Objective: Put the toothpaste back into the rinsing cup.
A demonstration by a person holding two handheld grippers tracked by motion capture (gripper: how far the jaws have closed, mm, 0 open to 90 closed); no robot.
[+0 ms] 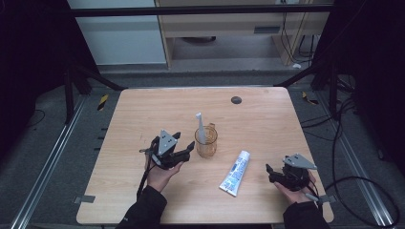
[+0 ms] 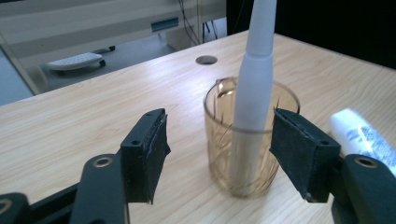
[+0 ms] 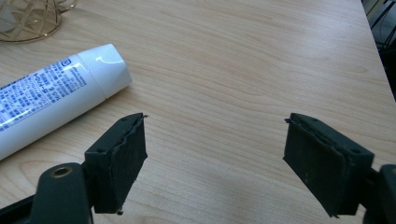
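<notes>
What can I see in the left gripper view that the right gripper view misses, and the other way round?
The left gripper view alone gives the whole amber glass cup with the white toothbrush handle standing in it, seen between that gripper's open jaws, plus the dark round hole in the table. The right gripper view alone gives the printed label on the white tube, lying on its side to the left of that gripper's open jaws, which hold nothing. Both share the light wooden table, the tube, and a pair of black jaws spread apart.

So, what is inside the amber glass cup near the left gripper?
A white toothbrush stands tilted inside the amber glass cup, its upper part rising above the rim. Its lower end is blurred by the patterned glass. Nothing else is visible inside.
</notes>
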